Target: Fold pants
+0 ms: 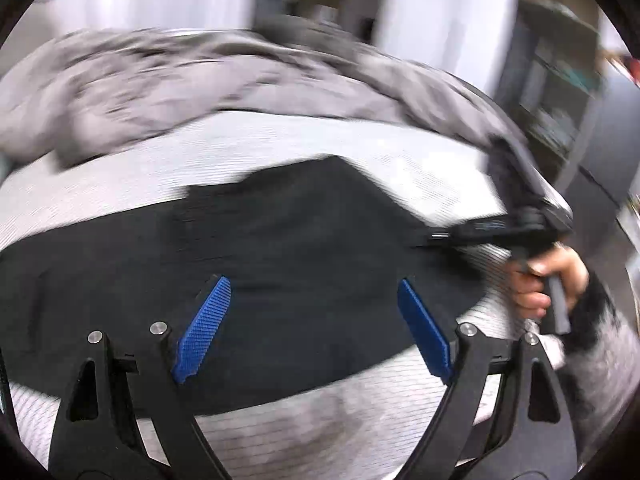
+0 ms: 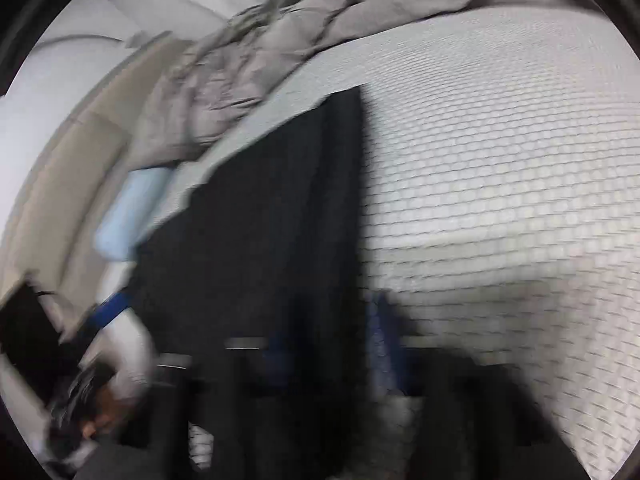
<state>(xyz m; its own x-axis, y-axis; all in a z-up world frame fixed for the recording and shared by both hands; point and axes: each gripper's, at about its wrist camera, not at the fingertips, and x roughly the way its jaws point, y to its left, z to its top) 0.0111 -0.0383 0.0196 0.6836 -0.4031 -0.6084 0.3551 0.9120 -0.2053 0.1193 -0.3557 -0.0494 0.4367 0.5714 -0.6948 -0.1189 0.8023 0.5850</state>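
Black pants (image 1: 280, 240) lie spread flat on a white textured bed cover (image 1: 280, 140). My left gripper (image 1: 314, 324) hovers open over their near part, blue pads wide apart with nothing between them. At the pants' right edge, my right gripper (image 1: 436, 237) is held by a hand (image 1: 548, 280); its jaws look closed together on the cloth. The right wrist view is blurred. There the pants (image 2: 260, 240) run up the middle, and their near end passes between the smeared blue pads of the right gripper (image 2: 328, 348). A blue finger (image 2: 116, 308) of the left gripper shows at lower left.
A crumpled grey duvet (image 1: 160, 80) is bunched along the far side of the bed (image 2: 260, 60). A pale blue pillow (image 2: 128, 216) lies by a beige headboard (image 2: 60, 184). Dark shelving (image 1: 560, 100) stands beyond the bed's right edge. White cover (image 2: 500, 200) stretches to the right.
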